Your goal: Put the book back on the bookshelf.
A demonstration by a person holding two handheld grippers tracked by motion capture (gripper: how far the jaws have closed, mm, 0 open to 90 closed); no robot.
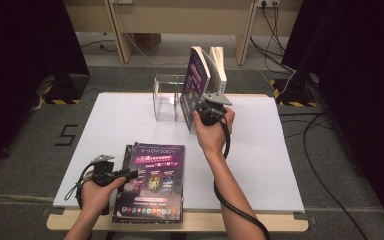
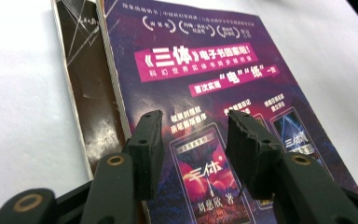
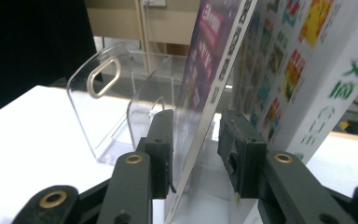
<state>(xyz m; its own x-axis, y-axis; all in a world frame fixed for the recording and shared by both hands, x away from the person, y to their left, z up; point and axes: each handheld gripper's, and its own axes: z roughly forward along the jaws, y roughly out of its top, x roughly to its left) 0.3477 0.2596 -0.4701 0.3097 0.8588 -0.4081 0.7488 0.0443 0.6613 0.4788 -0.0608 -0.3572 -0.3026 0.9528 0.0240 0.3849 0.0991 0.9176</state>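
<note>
High view, from the left: the left gripper (image 1: 122, 173) lies low over a stack of two books (image 1: 152, 182) flat at the near edge of the white surface (image 1: 260, 165). Its fingers (image 2: 149, 140) stand parted above the purple cover of the top book (image 2: 205, 116), clenched on nothing; the second book (image 2: 86, 93) peeks out dark beneath on one side. Farther back stands one clear acrylic rack (image 1: 167, 97) with several dividers. Two more books are upright in it: a purple book (image 1: 196, 87) and, just beside it to the right, a white-spined book (image 1: 219, 62). The right gripper (image 1: 207, 111) is at the purple book's near edge. In the right gripper view its fingers (image 3: 161, 149) straddle that book's thin edge (image 3: 205, 70) with a gap on the right side, so the hold looks released. That makes four books in all and two grippers.
</note>
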